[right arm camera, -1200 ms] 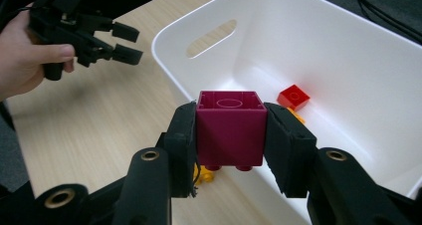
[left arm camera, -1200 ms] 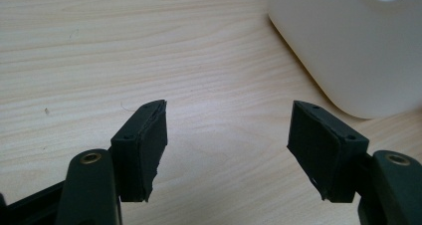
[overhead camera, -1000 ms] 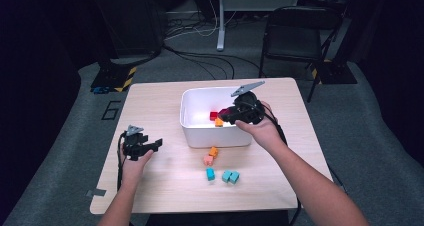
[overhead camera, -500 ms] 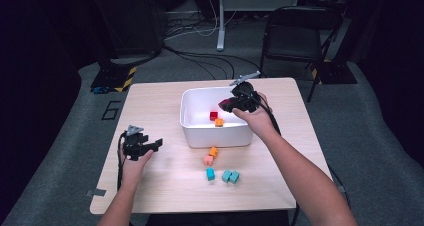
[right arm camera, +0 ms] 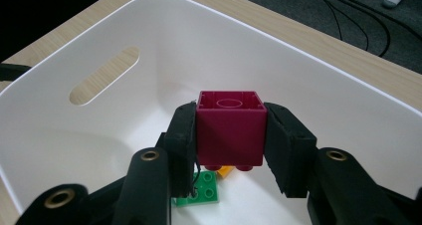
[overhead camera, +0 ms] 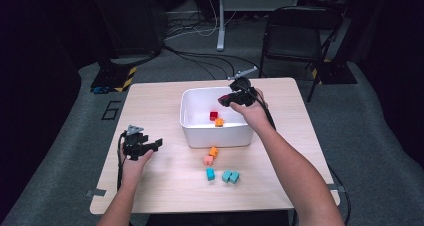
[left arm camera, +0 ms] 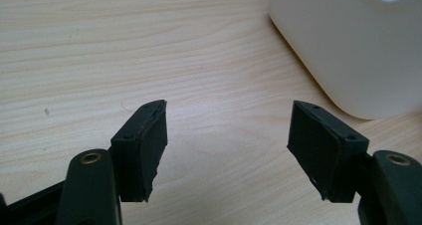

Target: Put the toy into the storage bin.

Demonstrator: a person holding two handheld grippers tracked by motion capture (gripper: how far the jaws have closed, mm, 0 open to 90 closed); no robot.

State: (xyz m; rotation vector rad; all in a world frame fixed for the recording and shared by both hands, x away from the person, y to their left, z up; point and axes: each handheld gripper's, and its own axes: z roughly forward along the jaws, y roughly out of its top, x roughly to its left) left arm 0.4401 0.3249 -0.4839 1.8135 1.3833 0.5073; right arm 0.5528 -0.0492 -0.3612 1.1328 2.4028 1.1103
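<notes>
My right gripper (right arm camera: 229,145) is shut on a magenta brick (right arm camera: 229,128) and holds it above the inside of the white bin (right arm camera: 298,65). From the high view, this gripper (overhead camera: 231,99) hangs over the bin's right rim (overhead camera: 248,116). A red brick (overhead camera: 214,116) and an orange brick (overhead camera: 219,122) lie in the bin; a green brick (right arm camera: 206,190) shows under the jaws. My left gripper (left arm camera: 226,135) stands open over bare wood at the table's left (overhead camera: 150,145), nothing between its jaws.
In front of the bin lie an orange brick (overhead camera: 213,151), a pink brick (overhead camera: 208,160) and teal bricks (overhead camera: 230,176) on the wooden table (overhead camera: 155,111). The bin's wall (left arm camera: 348,41) is to the left gripper's right. A chair (overhead camera: 295,36) stands behind the table.
My right gripper has lifted and moved toward the bin's far right corner with the magenta brick. The left gripper has stayed in place.
</notes>
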